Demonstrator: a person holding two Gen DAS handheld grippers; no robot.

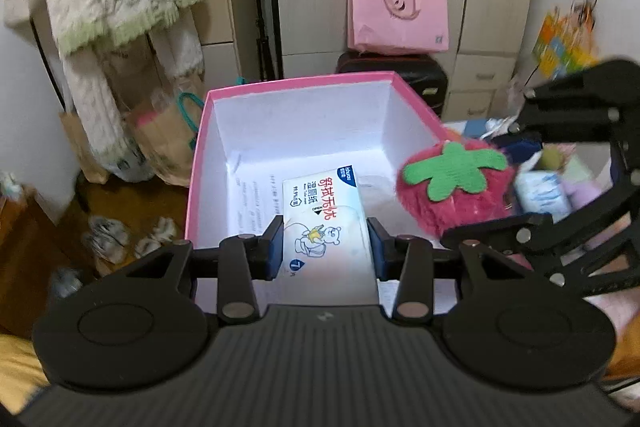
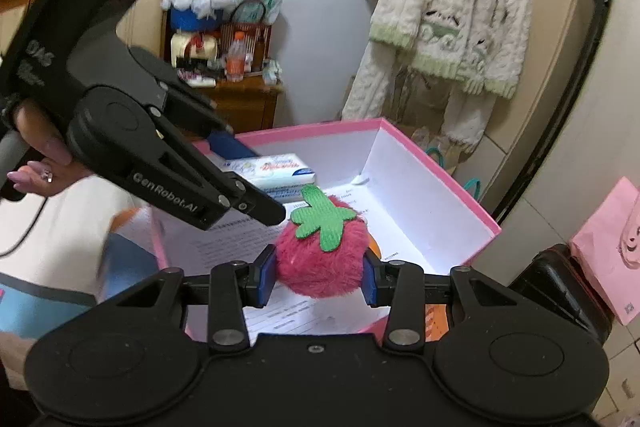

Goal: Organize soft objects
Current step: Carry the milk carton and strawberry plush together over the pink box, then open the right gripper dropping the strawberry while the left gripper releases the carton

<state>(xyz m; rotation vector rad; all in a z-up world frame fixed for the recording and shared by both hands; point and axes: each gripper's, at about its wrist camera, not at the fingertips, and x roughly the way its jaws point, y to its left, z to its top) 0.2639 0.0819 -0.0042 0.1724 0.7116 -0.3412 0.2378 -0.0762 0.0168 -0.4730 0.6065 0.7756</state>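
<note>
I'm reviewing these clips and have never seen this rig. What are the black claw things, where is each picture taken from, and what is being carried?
No robot here: a person holds a handheld two-finger gripper in each hand, each with a fisheye camera looking along its fingers.

The left wrist view shows the left gripper clamped on a white pack of wet wipes over the open pink box. The right gripper is the black claw at that picture's right side.

The right wrist view shows the right gripper squeezing a fuzzy strawberry plush over the same box, with the left gripper and the person's hand at the left. Printed paper sheets line the box floor.
</note>
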